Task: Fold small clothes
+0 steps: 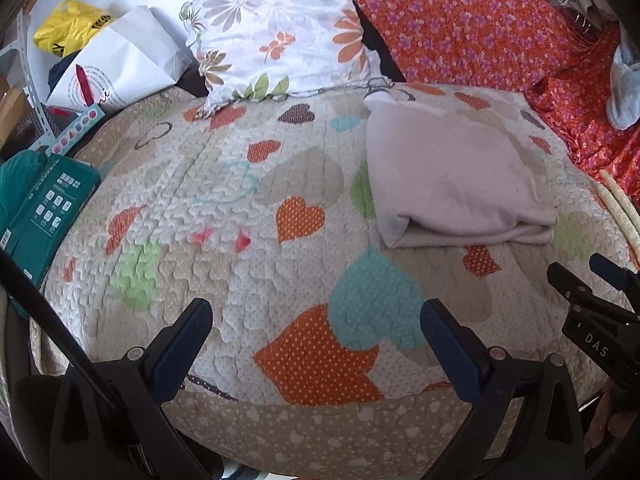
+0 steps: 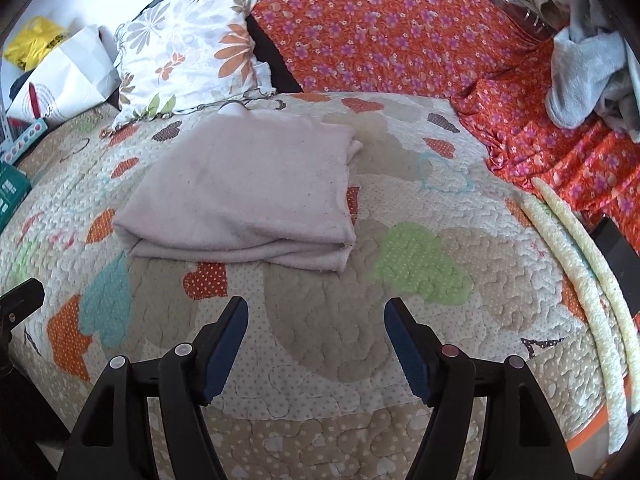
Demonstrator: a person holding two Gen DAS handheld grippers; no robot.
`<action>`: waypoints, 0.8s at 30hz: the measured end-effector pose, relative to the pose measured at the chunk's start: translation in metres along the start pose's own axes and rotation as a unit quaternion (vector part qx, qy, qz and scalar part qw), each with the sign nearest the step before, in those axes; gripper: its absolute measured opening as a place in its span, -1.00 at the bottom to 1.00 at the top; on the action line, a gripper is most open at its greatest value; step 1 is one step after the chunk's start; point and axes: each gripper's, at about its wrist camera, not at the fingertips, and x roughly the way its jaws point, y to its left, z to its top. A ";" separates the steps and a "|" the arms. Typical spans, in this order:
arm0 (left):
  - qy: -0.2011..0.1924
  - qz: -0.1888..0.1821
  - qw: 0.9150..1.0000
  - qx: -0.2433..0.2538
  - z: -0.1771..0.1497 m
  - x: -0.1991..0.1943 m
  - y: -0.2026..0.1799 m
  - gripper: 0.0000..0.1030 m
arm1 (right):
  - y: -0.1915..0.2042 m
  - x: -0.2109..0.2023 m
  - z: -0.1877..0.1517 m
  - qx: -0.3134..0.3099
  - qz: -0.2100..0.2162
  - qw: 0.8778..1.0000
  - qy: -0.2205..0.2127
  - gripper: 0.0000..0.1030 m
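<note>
While both tools are hanging over the heart-patterned quilt, nothing is being gripped: the left gripper is showing its jaws spread wide over bare quilt, and the right gripper is likewise standing apart with only quilt between its pads. Going from left to right, a green box, a white paper bag and a yellow bag are crowding the quilt's left edge, then a floral pillow is leaning at the back. Just ahead of the right gripper, the pale pink garment is lying flat in a tidy layered rectangle, so this piece is looking finished, I judge. Farther right, two pale foam tubes are lying across the quilt's edge, and on the orange flowered cloth a grey crumpled heap of clothes is probably waiting to be folded.
</note>
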 end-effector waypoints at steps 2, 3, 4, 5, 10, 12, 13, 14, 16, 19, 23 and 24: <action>0.006 0.000 1.000 -0.002 -0.001 0.003 0.001 1.00 | 0.002 0.001 0.000 -0.003 0.000 1.000 0.001 0.49; 0.009 -0.001 1.000 -0.003 -0.002 0.004 0.001 1.00 | 0.003 0.002 0.000 -0.006 0.000 1.000 0.002 0.49; 0.013 0.000 1.000 -0.003 -0.003 0.006 0.001 1.00 | 0.004 0.002 0.000 -0.008 -0.001 1.000 0.003 0.49; 0.015 -0.001 1.000 -0.003 -0.004 0.007 0.001 1.00 | 0.004 0.003 0.000 -0.010 -0.001 1.000 0.003 0.49; 0.030 -0.007 1.000 -0.006 -0.007 0.013 0.001 1.00 | 0.006 0.003 -0.001 -0.015 -0.005 1.000 0.002 0.49; 0.033 -0.009 0.999 -0.009 -0.008 0.014 0.002 1.00 | 0.006 0.003 -0.001 -0.015 -0.005 1.000 0.002 0.49; 0.034 -0.010 0.999 -0.009 -0.008 0.015 0.002 1.00 | 0.006 0.003 -0.001 -0.015 -0.005 1.000 0.002 0.49; 0.035 -0.010 0.999 -0.010 -0.008 0.015 0.002 1.00 | 0.006 0.003 -0.001 -0.014 -0.006 1.000 0.002 0.49; 0.036 -0.012 0.999 -0.012 -0.008 0.015 0.002 1.00 | 0.005 0.003 -0.001 -0.014 -0.006 1.000 0.002 0.50; 0.037 -0.013 0.999 -0.013 -0.009 0.016 0.003 1.00 | 0.005 0.003 -0.001 -0.015 -0.006 1.000 0.002 0.50; 0.041 -0.019 0.999 -0.016 -0.010 0.016 0.003 1.00 | 0.004 0.002 -0.001 -0.016 -0.006 1.000 0.001 0.50; 0.042 -0.021 0.999 -0.016 -0.010 0.016 0.003 1.00 | 0.004 0.002 -0.001 -0.017 -0.007 1.000 0.000 0.50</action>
